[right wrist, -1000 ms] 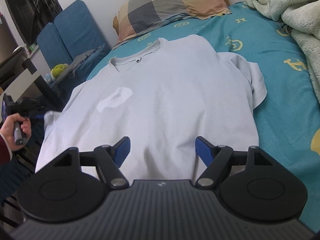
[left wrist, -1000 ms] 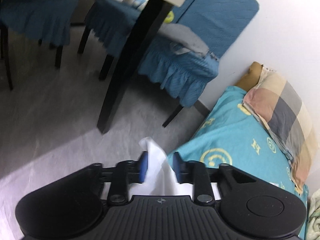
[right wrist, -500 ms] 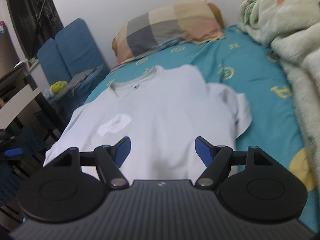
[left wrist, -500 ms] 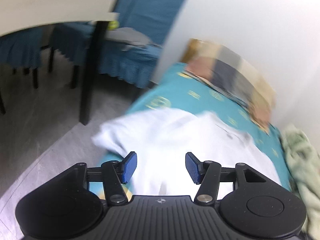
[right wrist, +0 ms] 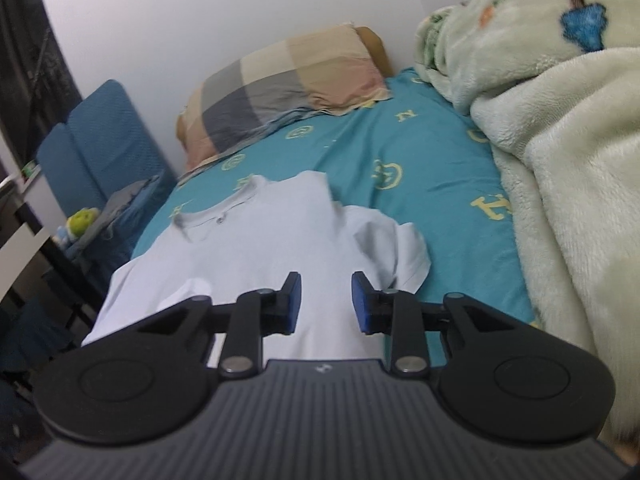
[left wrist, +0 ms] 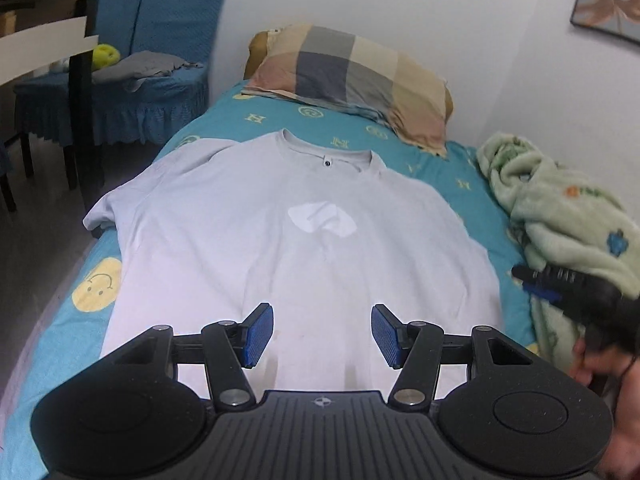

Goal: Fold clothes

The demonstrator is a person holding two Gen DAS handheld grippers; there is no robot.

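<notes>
A white T-shirt (left wrist: 280, 240) lies spread flat, front up, on the teal bed sheet (left wrist: 92, 280), collar toward the pillow. My left gripper (left wrist: 322, 334) is open and empty above the shirt's hem, centred on it. My right gripper (right wrist: 324, 302) is open and empty above the shirt (right wrist: 260, 248) near its right side, with the right sleeve (right wrist: 400, 252) just beyond the fingers. The right gripper also shows at the right edge of the left wrist view (left wrist: 536, 284).
A checked pillow (left wrist: 348, 80) lies at the head of the bed. A pale green fleece blanket (right wrist: 560, 140) is piled along the right side. Blue-covered chairs (left wrist: 120, 80) and a dark table leg (left wrist: 80, 92) stand left of the bed.
My left gripper let go of the white cloth, opened, and swung from the floor side to face the shirt. My right gripper pulled back and its jaws narrowed somewhat.
</notes>
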